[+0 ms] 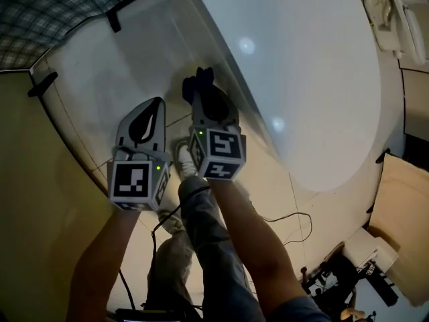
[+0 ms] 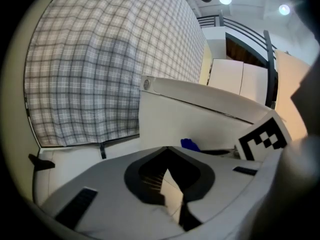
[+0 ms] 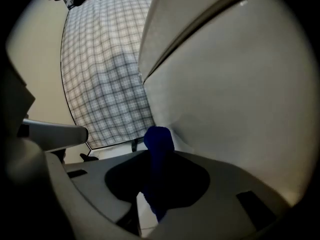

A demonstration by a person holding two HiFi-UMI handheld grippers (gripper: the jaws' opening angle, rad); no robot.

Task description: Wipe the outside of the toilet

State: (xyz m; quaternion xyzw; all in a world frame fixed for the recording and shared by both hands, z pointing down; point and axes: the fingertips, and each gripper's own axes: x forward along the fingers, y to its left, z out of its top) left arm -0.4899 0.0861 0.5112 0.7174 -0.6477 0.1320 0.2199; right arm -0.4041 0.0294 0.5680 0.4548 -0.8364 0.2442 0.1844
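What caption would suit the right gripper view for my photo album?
Right claw grips a blue cloth next to the white toilet, checked fabric hanging behind.

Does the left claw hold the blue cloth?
No, the blue cloth sits in the right claw; the left claw is shut with nothing between its jaws.

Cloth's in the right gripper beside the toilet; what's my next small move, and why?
Probably ease the right gripper forward until the blue cloth presses on the toilet wall, then stroke along it. The jaws clamp the cloth, its tip sits close to the wall, and contact is unclear.
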